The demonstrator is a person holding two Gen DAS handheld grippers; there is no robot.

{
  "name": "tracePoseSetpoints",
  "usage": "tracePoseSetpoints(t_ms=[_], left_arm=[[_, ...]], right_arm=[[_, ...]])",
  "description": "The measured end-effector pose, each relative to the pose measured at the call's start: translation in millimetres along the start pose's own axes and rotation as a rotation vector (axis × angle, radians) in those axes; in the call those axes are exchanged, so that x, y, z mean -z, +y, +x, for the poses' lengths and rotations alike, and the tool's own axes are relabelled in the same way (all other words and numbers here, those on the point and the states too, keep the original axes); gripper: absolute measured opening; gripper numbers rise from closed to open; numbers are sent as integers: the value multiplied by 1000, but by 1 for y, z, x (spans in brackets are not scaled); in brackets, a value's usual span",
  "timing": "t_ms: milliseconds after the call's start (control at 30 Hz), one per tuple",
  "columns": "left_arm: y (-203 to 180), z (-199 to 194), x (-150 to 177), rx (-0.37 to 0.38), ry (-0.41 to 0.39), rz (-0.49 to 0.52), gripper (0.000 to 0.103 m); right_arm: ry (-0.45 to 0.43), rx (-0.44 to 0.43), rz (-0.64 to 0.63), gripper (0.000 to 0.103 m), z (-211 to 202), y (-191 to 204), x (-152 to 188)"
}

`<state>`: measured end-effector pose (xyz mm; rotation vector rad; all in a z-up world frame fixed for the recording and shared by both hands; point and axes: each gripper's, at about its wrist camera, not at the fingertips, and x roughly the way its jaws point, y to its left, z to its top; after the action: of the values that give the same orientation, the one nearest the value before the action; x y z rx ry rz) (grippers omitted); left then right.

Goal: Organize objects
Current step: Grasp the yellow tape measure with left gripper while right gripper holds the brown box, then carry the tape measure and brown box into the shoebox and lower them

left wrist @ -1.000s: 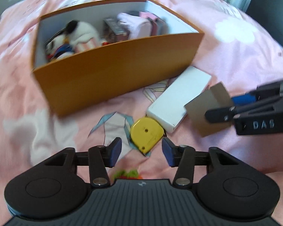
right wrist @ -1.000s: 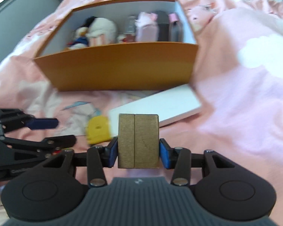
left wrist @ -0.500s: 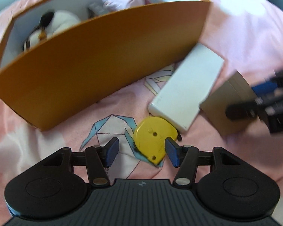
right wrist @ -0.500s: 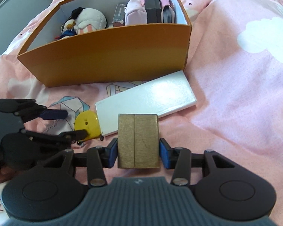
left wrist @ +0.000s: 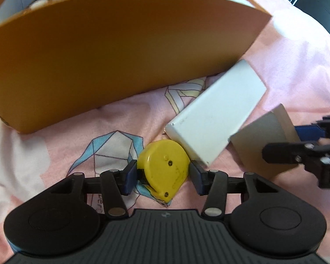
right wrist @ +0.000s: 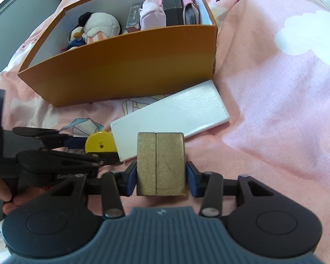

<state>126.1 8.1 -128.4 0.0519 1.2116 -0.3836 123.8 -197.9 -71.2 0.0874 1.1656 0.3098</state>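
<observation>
Since a second ago the left gripper [left wrist: 162, 176] has dropped onto the yellow tape measure [left wrist: 164, 171] lying on the bed [right wrist: 275, 132] against the white box [left wrist: 215, 116], and its fingers are closing around it, so a lift toward the orange box [right wrist: 132, 70] seems next. The right gripper [right wrist: 160, 180] still clamps the gold box [right wrist: 160, 165], fingers half spread. No readable label shows; lettering on the gripper bodies is too blurred.

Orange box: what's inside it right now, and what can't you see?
Inside the orange box, the right wrist view shows a black-and-white plush, a pink plush, and dark small boxes against the far wall. Its front wall hides the floor and anything lying low.
</observation>
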Motion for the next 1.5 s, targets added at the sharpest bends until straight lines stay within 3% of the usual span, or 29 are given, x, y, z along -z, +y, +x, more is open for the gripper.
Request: tracePoseSetpoints(t_ms=[33, 100, 233, 400, 1100, 1500], left_arm=[[-2, -3, 2, 4, 1, 6, 55], [-3, -10, 4, 25, -1, 5, 41], [-8, -14, 9, 45, 5, 8, 42], [-6, -16, 2, 47, 1, -28, 32], [-13, -7, 0, 56, 3, -92, 25], [-4, -56, 2, 65, -92, -170, 22]], right_arm=[[0, 0, 1, 47, 0, 0, 0], [2, -3, 5, 47, 0, -1, 0], [4, -6, 17, 47, 0, -1, -1], [6, -7, 24, 47, -2, -3, 1], [12, -33, 41, 49, -18, -15, 3], [-53, -92, 3, 47, -44, -7, -8]])
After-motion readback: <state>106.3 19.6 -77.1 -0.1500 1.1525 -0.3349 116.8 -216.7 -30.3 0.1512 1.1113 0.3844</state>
